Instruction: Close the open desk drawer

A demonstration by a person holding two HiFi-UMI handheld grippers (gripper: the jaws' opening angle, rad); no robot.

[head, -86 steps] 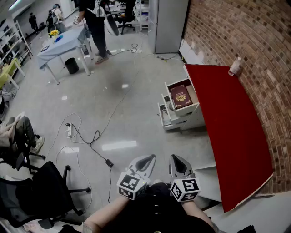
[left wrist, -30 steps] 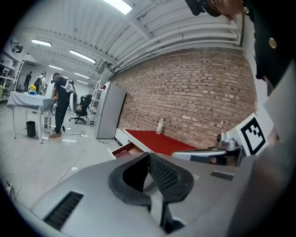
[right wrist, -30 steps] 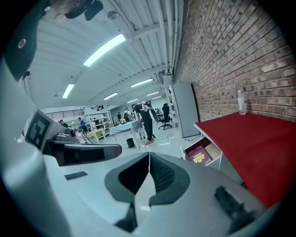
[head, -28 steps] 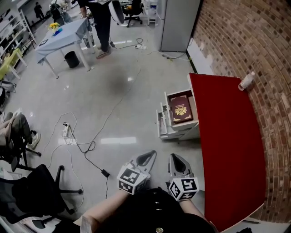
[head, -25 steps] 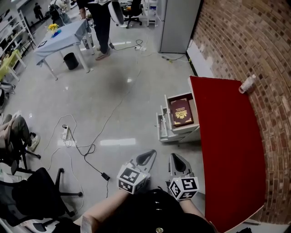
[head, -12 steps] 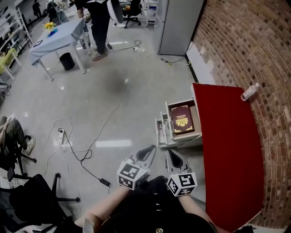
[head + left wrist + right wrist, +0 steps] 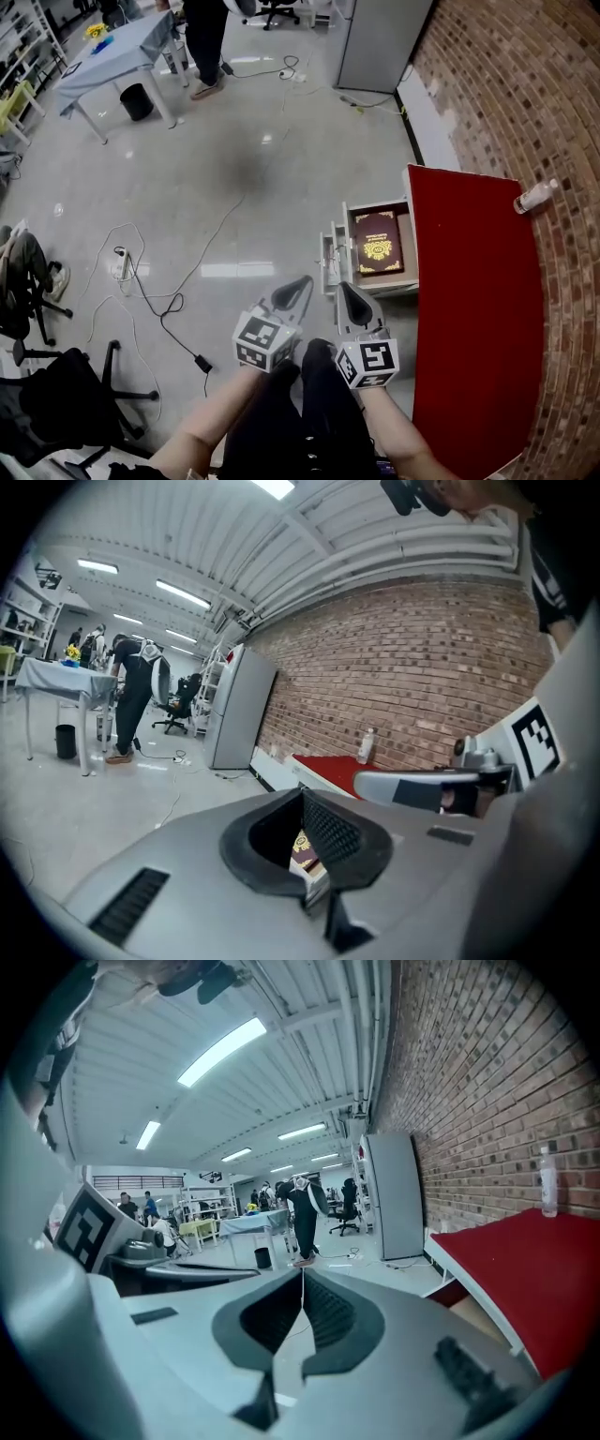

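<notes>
Head view: bare grey floor (image 7: 262, 169) fills the centre of the frame, open from the lower middle up to the open drawer (image 7: 380, 284) at centre right. That drawer and a lower drawer (image 7: 329, 262) jut leftward from the red desk (image 7: 478, 319), which with the brick wall (image 7: 553, 94) closes the right side. A black cable (image 7: 201, 361) trails across the floor at left; an office chair (image 7: 66, 394) blocks the lower left; a table (image 7: 112, 56), bin (image 7: 137, 101) and standing person (image 7: 204, 42) crowd the top
</notes>
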